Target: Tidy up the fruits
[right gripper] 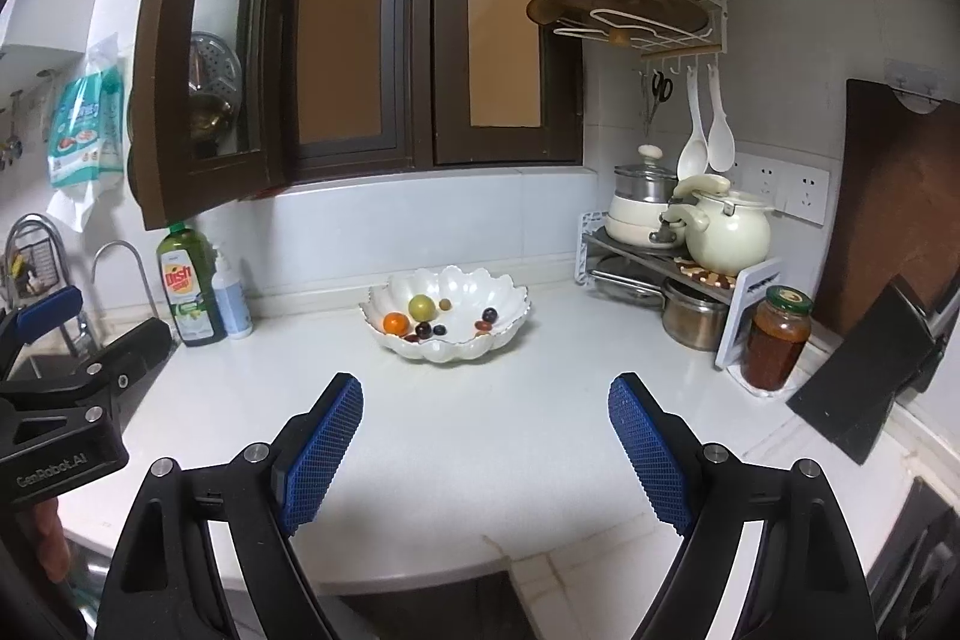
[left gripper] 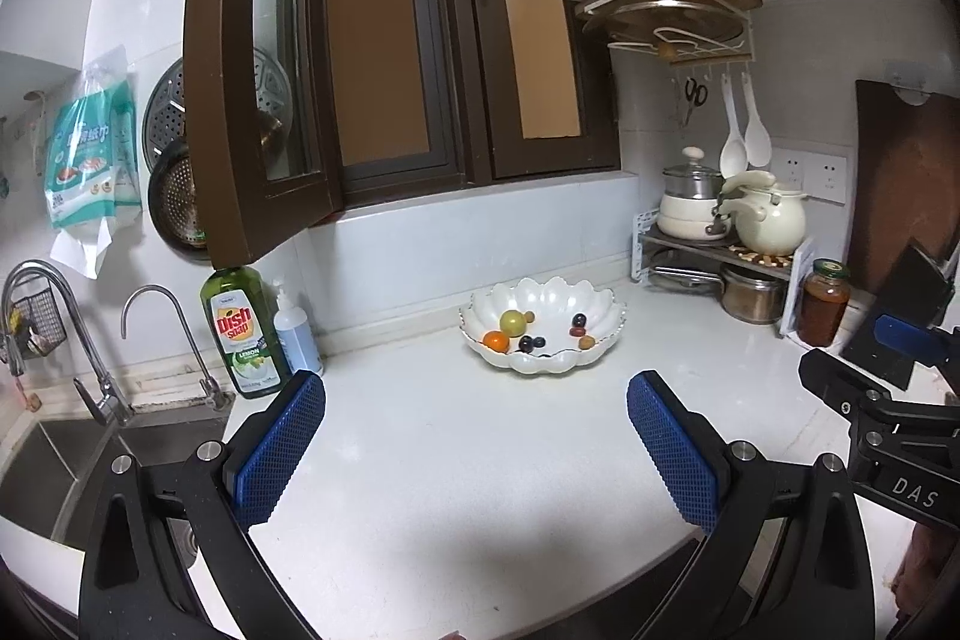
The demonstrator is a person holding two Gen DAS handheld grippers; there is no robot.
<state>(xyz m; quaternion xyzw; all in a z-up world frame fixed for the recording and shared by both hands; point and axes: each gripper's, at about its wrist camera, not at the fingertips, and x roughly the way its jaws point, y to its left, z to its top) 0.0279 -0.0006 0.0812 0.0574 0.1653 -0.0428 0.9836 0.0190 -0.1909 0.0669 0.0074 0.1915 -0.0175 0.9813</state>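
Both the left gripper [left gripper: 477, 391] and the right gripper [right gripper: 486, 394] hover over the white desk [right gripper: 480, 436], jaws spread wide and holding nothing. Well ahead of the jaws sits a scalloped white bowl [right gripper: 510, 322], holding a green fruit [right gripper: 422, 306], an orange one [right gripper: 396, 322] and dark grapes [right gripper: 490, 315].

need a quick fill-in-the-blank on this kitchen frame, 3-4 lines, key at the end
1. The fruits lie in a white scalloped ____ on the counter.
2. The brightest fruit, at the left of the pile, is ____ in colour.
3. The green dish soap bottle stands beside the ____.
4. Both the left hand-held gripper and the right hand-held gripper are ____, with nothing between their pads.

Missing words: bowl; orange; sink; open
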